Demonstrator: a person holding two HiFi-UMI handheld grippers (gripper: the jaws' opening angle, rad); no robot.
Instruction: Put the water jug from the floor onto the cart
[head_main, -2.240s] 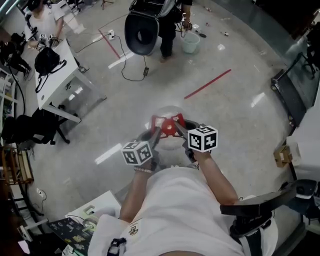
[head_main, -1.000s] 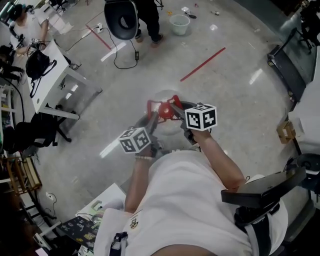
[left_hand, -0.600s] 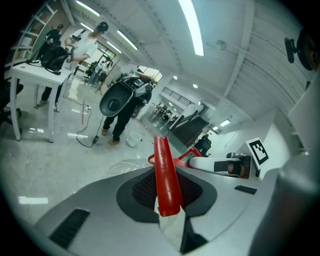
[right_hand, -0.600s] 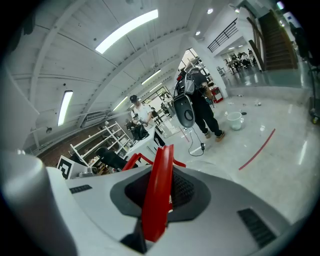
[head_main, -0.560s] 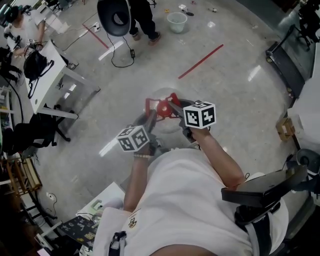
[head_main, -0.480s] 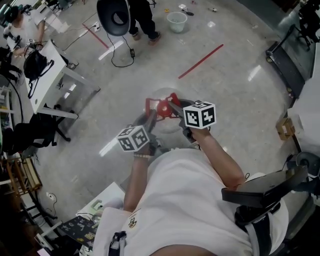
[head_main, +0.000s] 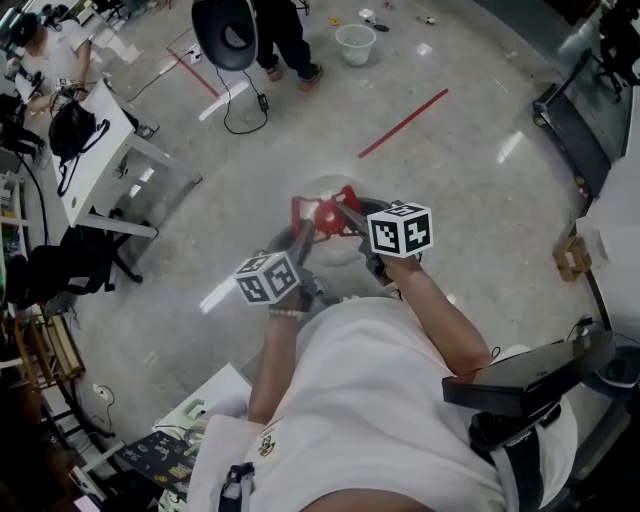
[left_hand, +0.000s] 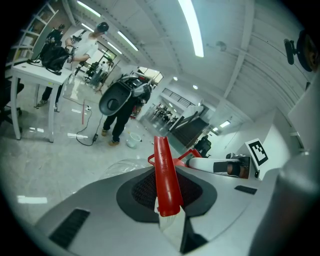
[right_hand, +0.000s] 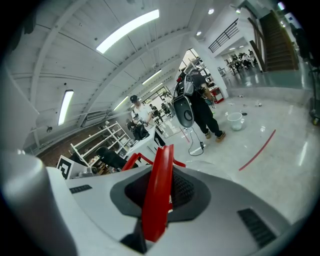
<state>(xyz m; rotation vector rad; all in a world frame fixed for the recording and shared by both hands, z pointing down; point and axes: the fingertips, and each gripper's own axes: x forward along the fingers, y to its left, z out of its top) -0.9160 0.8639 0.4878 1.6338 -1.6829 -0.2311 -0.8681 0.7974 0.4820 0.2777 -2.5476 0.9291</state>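
Observation:
The clear water jug (head_main: 322, 192) hangs above the floor in front of me, seen from above in the head view. Its red handle frame (head_main: 327, 214) crowns it. My left gripper (head_main: 304, 236) is shut on the left bar of that handle, which shows as a red bar (left_hand: 165, 176) between the pads in the left gripper view. My right gripper (head_main: 347, 214) is shut on the handle's right bar (right_hand: 157, 192). From the left gripper view the right gripper's marker cube (left_hand: 257, 151) shows beyond the jug's clear shoulder (left_hand: 119, 166).
A red tape line (head_main: 403, 123) crosses the shiny floor ahead. A person stands by a black chair (head_main: 224, 30) and a pale bucket (head_main: 354, 43) at the far side. A white desk (head_main: 100, 150) is at left, a dark low frame (head_main: 572, 140) at right, a cardboard box (head_main: 569, 258) nearby.
Both grippers keep the same hold on the jug's handle. Since the earliest frame the head view has swung, and the far person with the black chair has shifted left.

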